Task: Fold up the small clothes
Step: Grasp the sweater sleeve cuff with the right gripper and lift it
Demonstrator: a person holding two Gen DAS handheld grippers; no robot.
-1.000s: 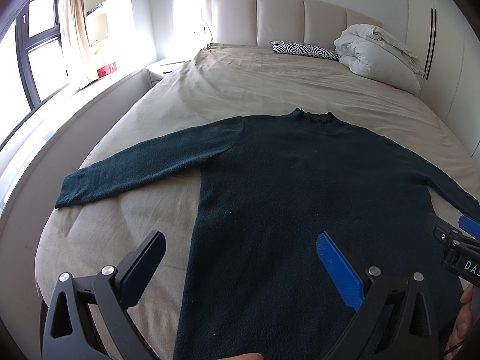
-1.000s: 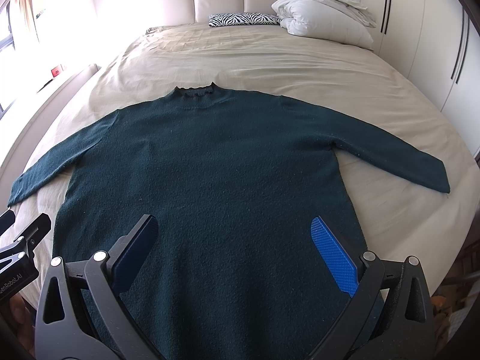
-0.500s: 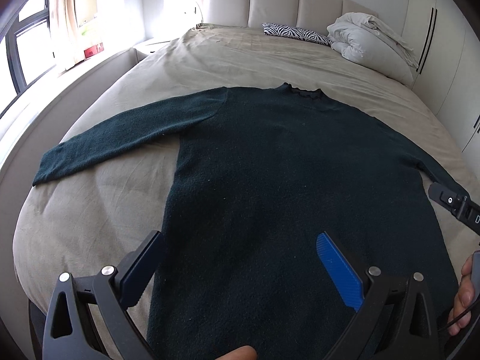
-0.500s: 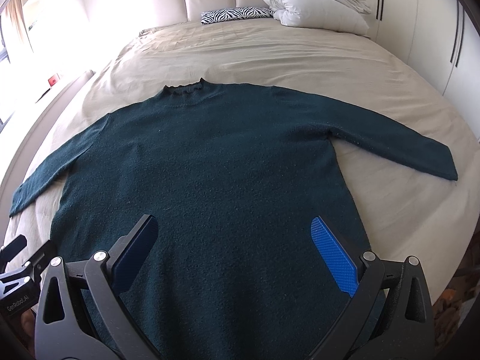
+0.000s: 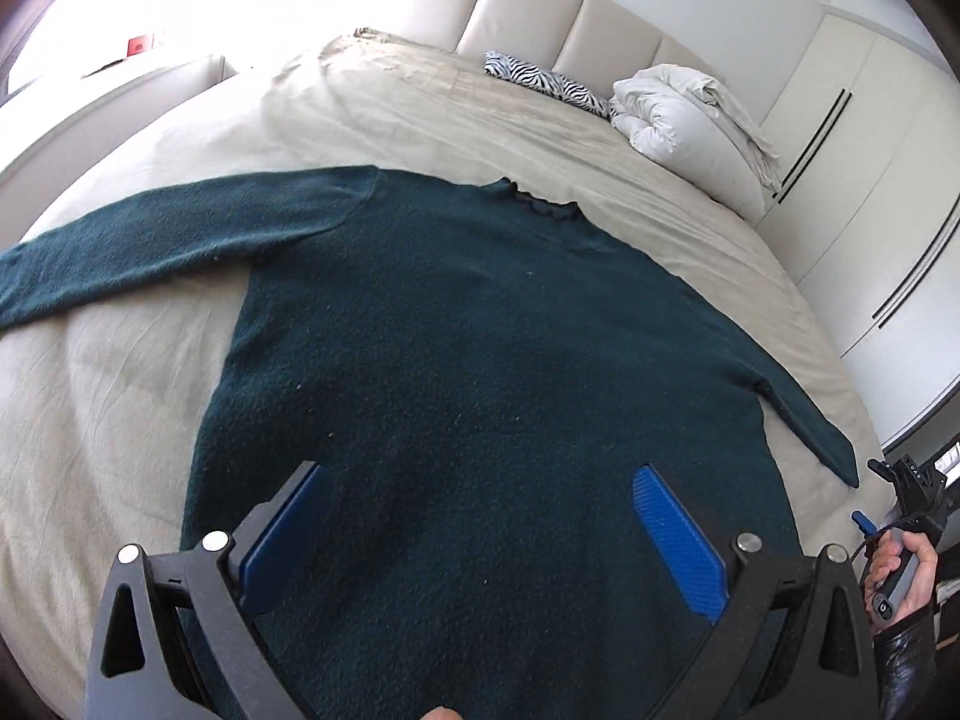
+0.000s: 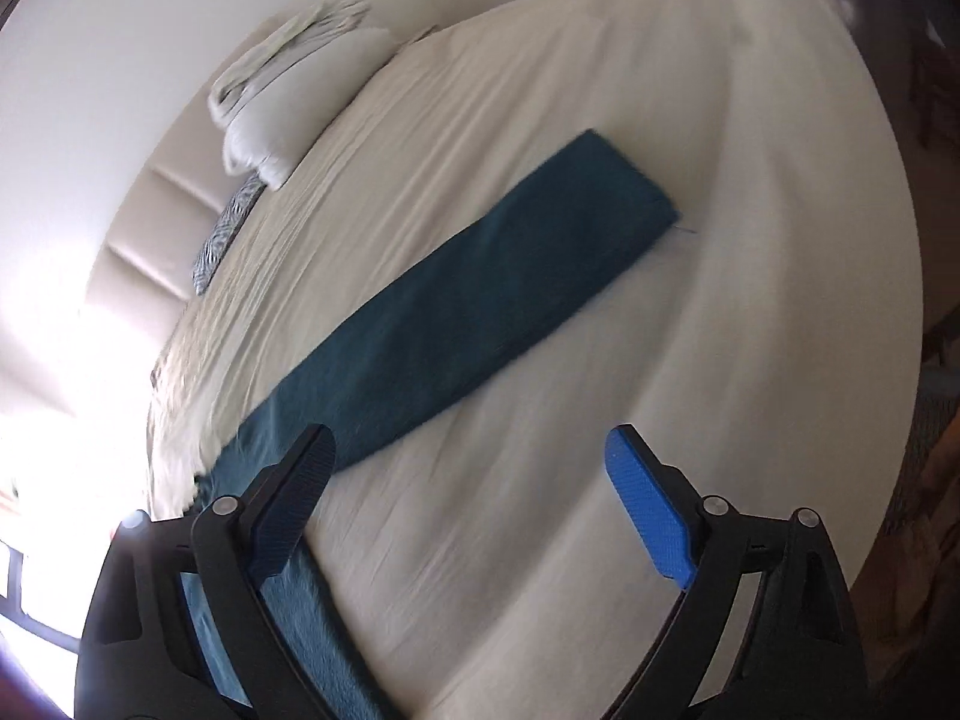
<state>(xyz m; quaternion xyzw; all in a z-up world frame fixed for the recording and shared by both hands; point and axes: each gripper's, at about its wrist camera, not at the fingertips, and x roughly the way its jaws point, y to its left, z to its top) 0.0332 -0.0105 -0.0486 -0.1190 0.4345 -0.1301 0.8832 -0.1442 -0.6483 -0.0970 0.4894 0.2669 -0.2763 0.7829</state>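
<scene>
A dark green long-sleeved sweater (image 5: 480,360) lies flat, front up, on the beige bed (image 5: 108,408), both sleeves spread out. My left gripper (image 5: 474,474) hovers open above the lower body of the sweater with nothing between its blue pads. My right gripper (image 6: 469,438) is rolled over and sits beside the bed's right edge, pointing along the right sleeve (image 6: 480,300). Its jaws are closing, with only bare sheet between them; the left finger overlaps the sleeve near the armpit. In the left wrist view the right gripper (image 5: 900,480) shows at the far right, held by a hand.
A folded white duvet (image 5: 690,114) and a zebra-print pillow (image 5: 540,81) lie by the padded headboard (image 5: 540,6). White wardrobe doors (image 5: 870,180) stand to the right. The bed's rounded right edge (image 6: 900,300) drops off just past the sleeve cuff.
The right gripper has swung far to the right, rolled, and now looks along the right sleeve; its jaws have narrowed slightly. The left gripper dipped and tilted down toward the sweater.
</scene>
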